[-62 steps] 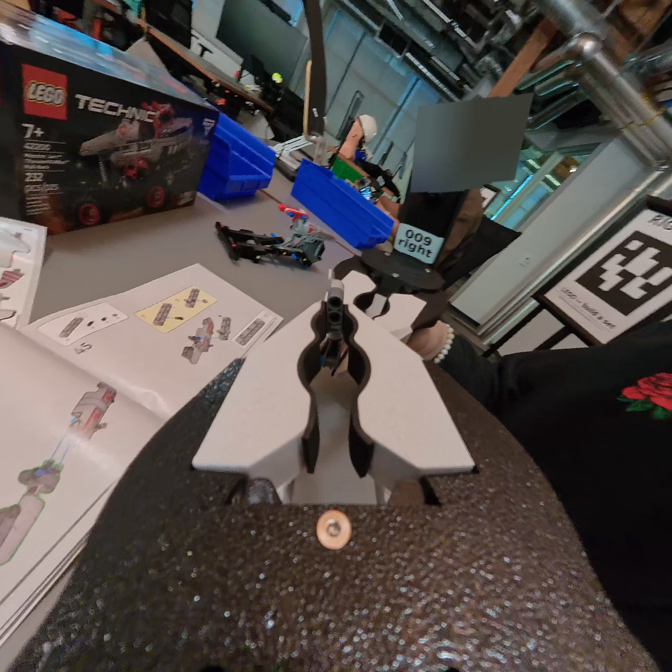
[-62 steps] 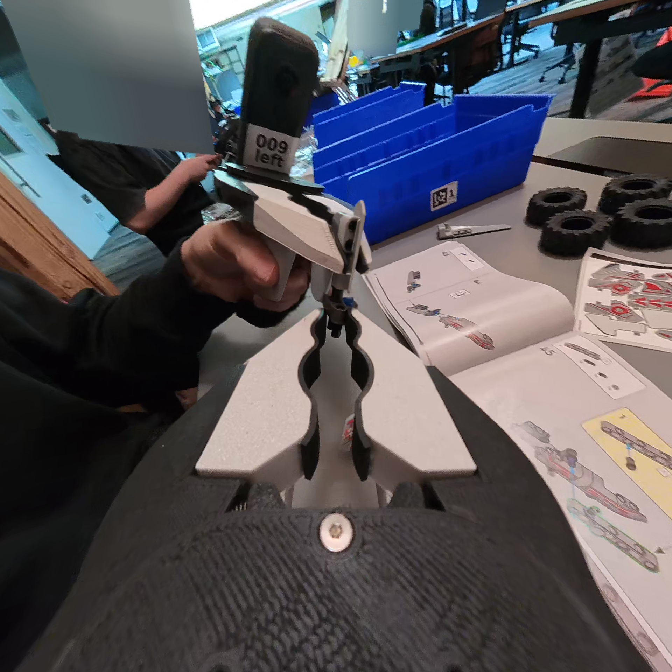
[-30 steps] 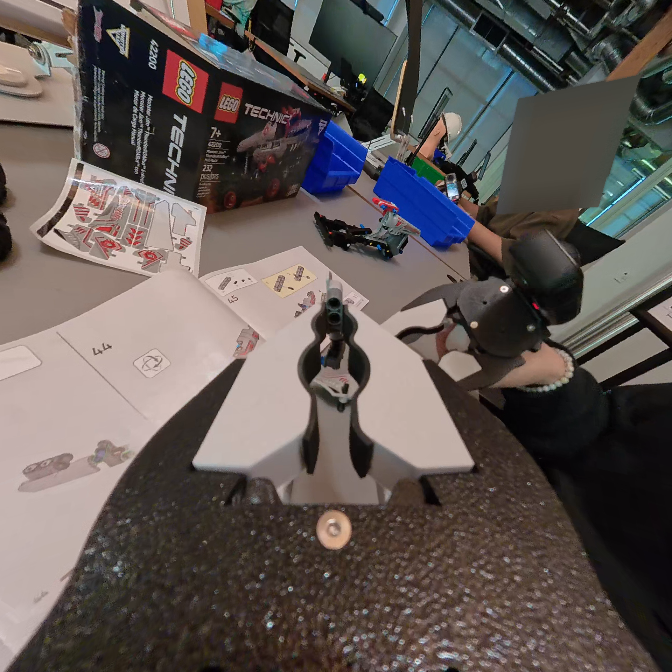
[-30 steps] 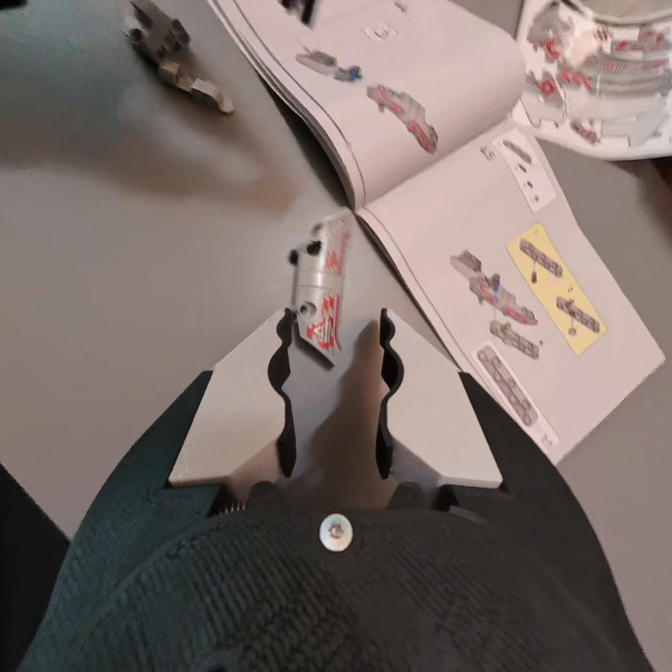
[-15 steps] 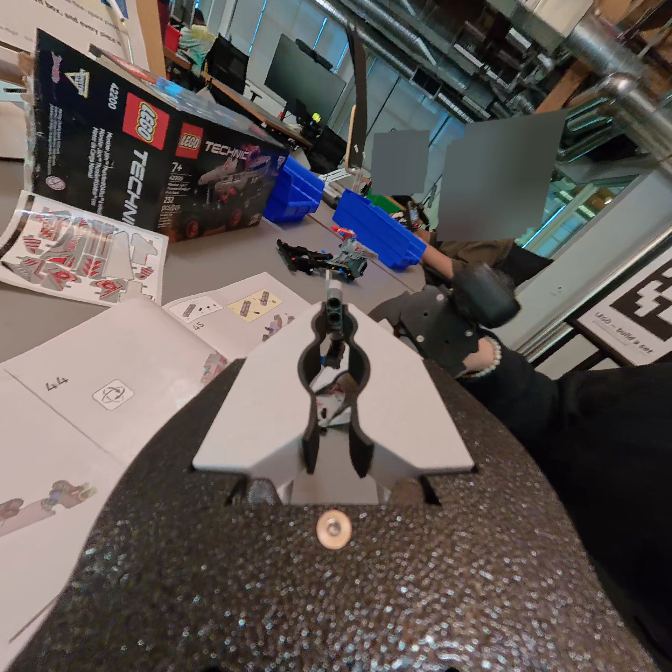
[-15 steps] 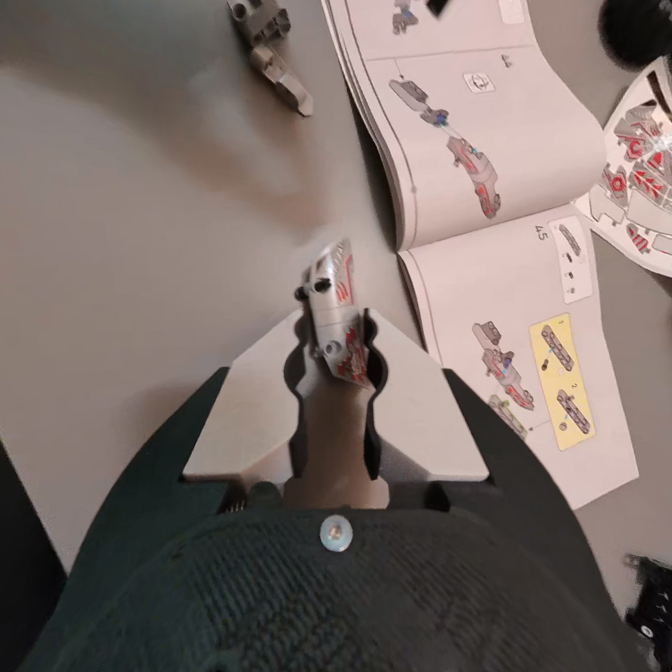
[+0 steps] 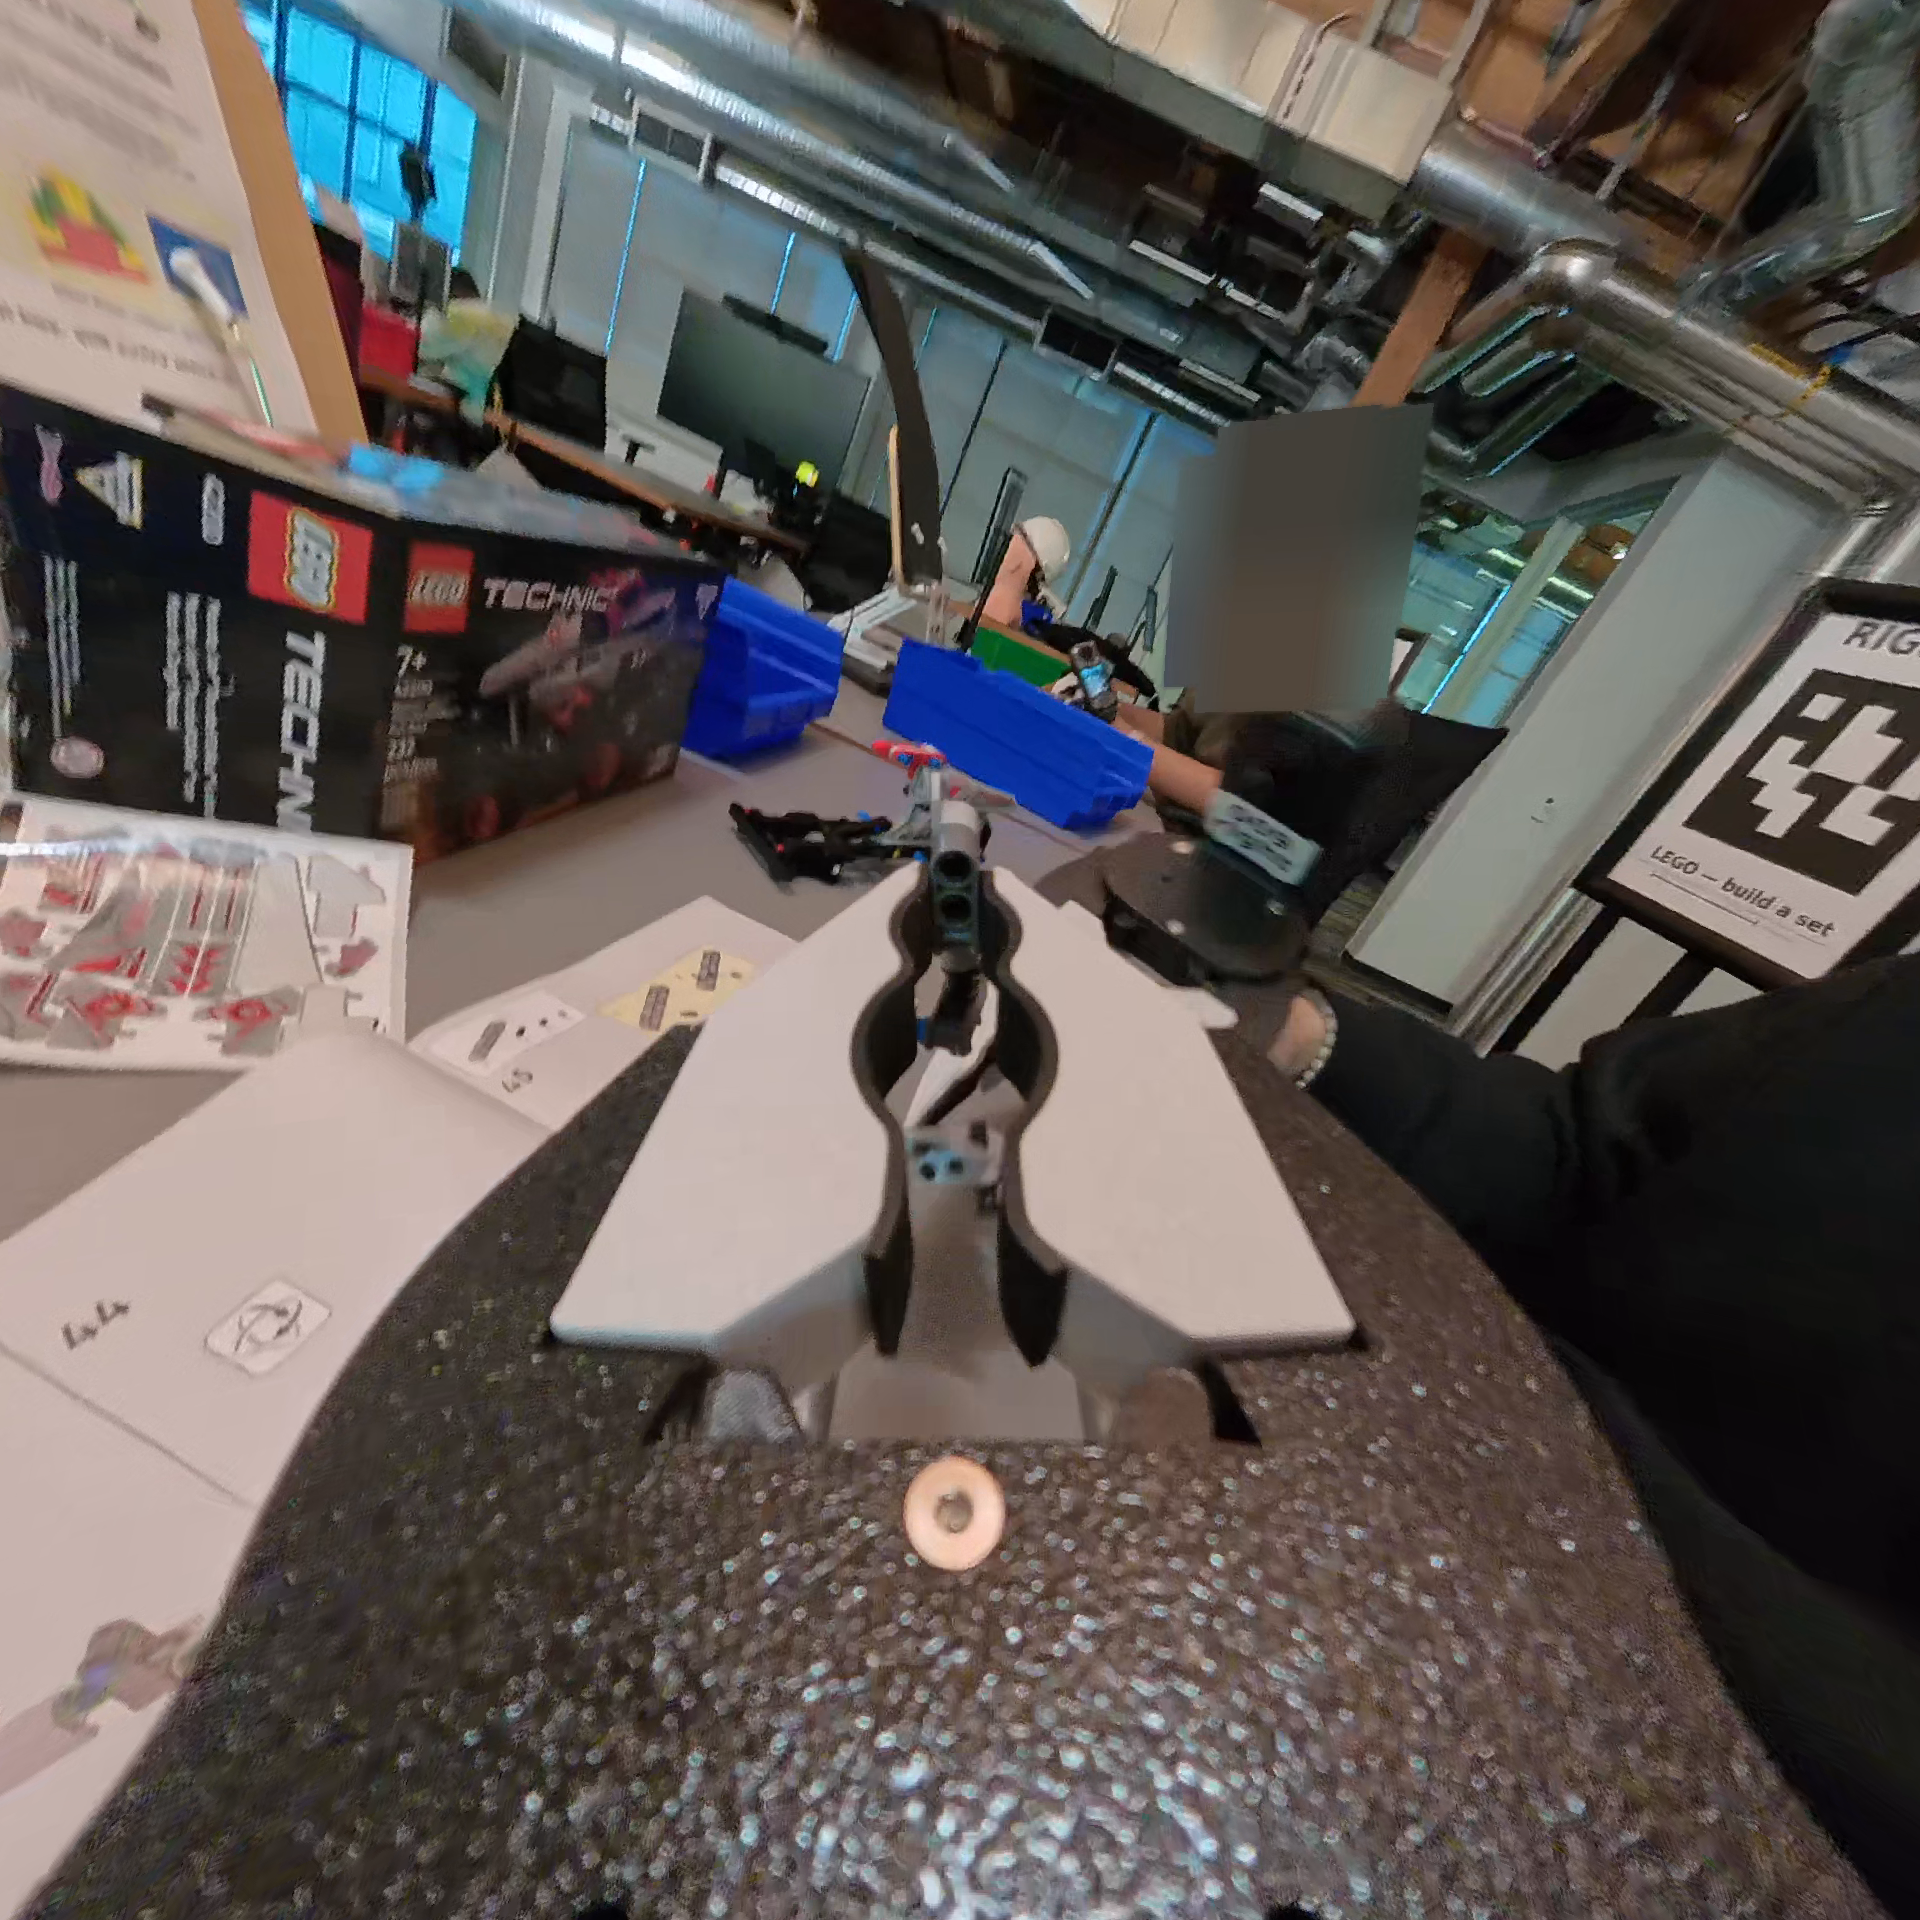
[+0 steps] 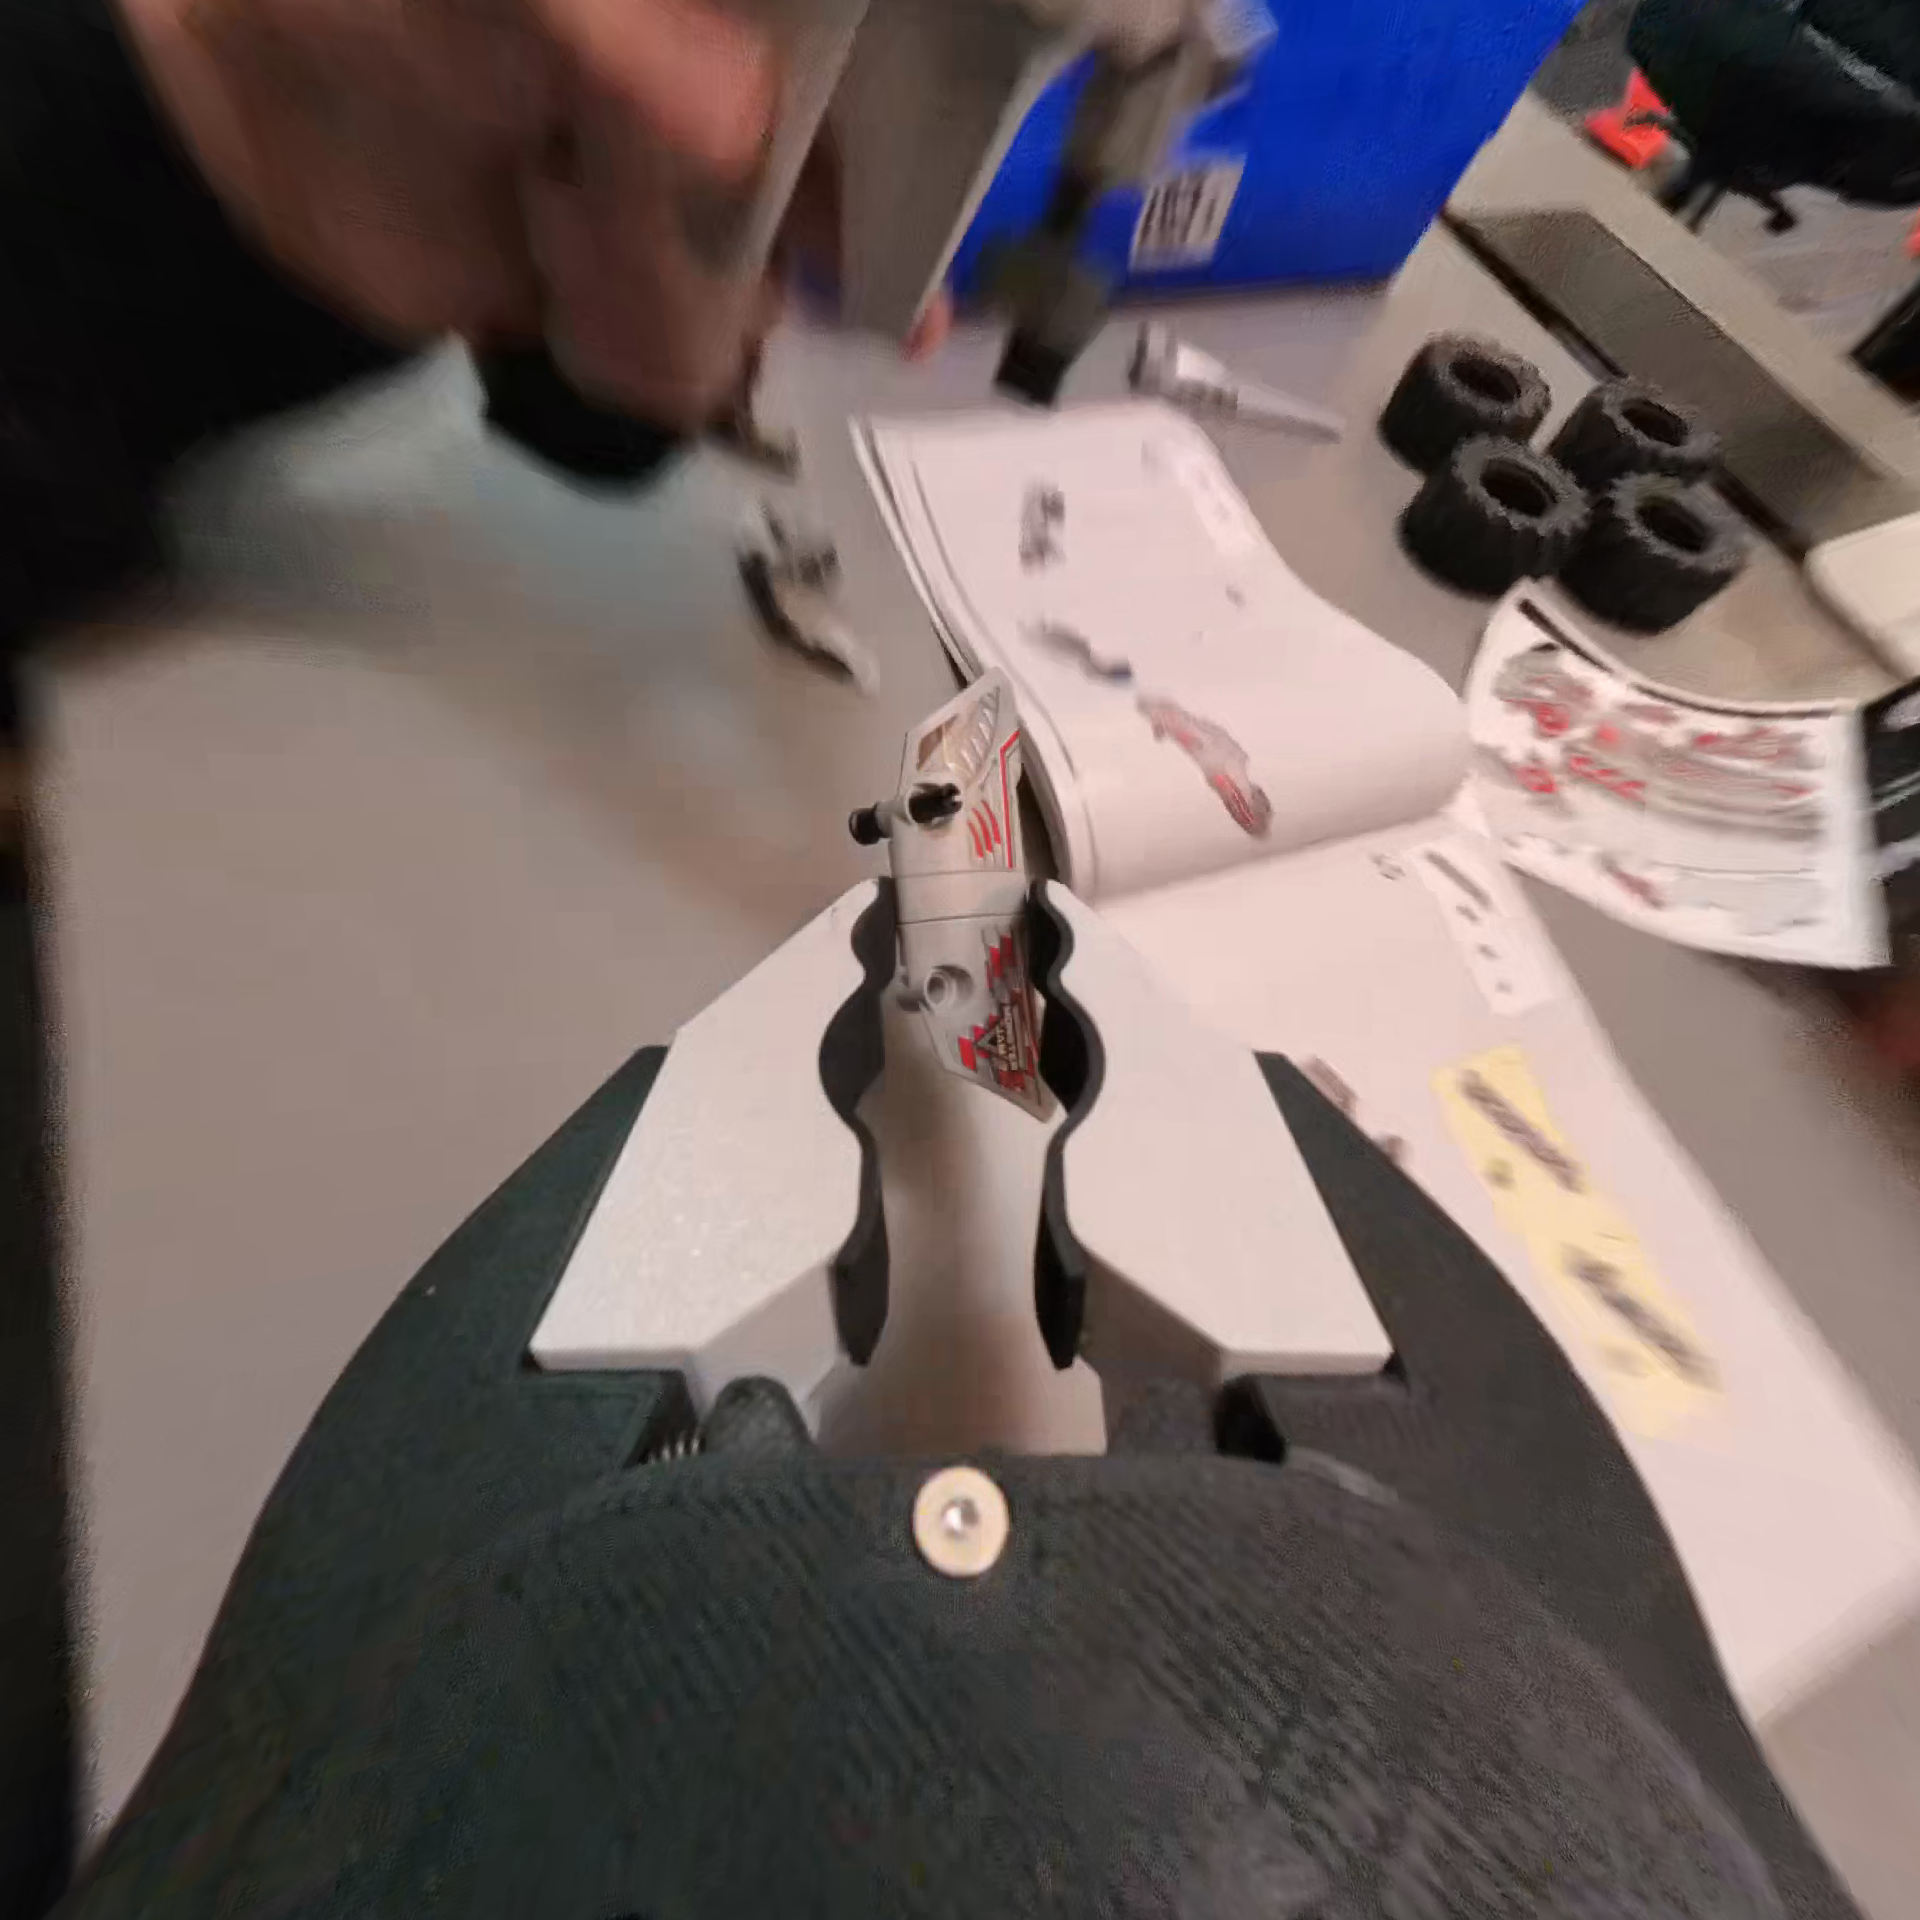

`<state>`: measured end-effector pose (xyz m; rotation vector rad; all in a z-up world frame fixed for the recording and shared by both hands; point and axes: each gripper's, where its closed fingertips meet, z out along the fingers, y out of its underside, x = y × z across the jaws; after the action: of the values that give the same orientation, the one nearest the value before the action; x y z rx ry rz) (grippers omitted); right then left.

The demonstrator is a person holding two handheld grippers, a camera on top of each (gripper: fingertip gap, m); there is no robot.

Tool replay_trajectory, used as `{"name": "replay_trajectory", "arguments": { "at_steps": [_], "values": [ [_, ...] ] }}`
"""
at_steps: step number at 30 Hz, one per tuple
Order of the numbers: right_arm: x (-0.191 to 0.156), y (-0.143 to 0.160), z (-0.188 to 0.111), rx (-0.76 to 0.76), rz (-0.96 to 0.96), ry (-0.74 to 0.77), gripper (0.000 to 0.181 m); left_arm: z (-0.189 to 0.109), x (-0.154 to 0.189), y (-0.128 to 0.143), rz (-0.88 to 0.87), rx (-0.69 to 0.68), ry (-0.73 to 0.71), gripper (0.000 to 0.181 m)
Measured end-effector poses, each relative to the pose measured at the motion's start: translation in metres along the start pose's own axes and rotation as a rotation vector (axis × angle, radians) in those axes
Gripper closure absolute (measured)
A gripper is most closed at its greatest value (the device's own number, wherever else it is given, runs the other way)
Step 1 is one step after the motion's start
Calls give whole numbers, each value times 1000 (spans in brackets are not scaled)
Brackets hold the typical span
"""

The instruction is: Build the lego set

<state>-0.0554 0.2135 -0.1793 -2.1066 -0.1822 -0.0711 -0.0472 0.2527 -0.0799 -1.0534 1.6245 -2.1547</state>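
Note:
In the left wrist view my left gripper is shut on a small dark grey beam assembly with a blue pin, held above the open instruction booklet. In the right wrist view my right gripper is shut on a light grey panel piece with red stickers and black pins, held above the grey table. The hand with the left gripper is a blur at top left. The right gripper shows just beyond my left fingertips.
A black set box, a sticker sheet, a black chassis build and blue bins lie on the table. Several black tyres, a loose grey build and the booklet are nearby. My hands' fingertips stand some 11 cm from each other.
My right gripper dropped to the table, shut on the grey stickered panel and lifted it up toward the left gripper. My left gripper kept its beam assembly and swung its view around.

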Motion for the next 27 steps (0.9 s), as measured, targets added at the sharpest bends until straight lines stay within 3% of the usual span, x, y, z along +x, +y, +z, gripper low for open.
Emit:
{"name": "replay_trajectory", "arguments": {
  "at_steps": [1, 4, 7, 14, 16, 18, 19, 23, 27],
  "values": [
    [-1, -14, -7, 115, 144, -68, 158, -1, 3, -2, 2, 14, 21, 176],
    [-1, -44, -32, 412, 521, -353, 158, -2, 14, -7, -36, 44, 103, 176],
    [0, -59, -52, 648, 728, -563, 158, 5, 30, -7, -55, 57, 195, 176],
    [-7, -65, -57, 781, 829, -741, 158, 15, 52, -7, -120, 85, 325, 176],
    [2, -61, -56, 783, 828, -689, 158, 18, 39, 21, -165, -98, 257, 176],
    [13, -57, -62, 797, 822, -649, 158, 13, 18, 75, -232, -411, 128, 176],
    [17, -54, -65, 802, 822, -642, 158, 10, 8, 93, -249, -499, 68, 176],
    [21, -52, -76, 855, 837, -673, 158, 8, 1, 120, -355, -615, 22, 176],
    [8, -52, -72, 793, 809, -715, 158, 6, -23, 136, -342, -661, -117, 174]
  ]
}}
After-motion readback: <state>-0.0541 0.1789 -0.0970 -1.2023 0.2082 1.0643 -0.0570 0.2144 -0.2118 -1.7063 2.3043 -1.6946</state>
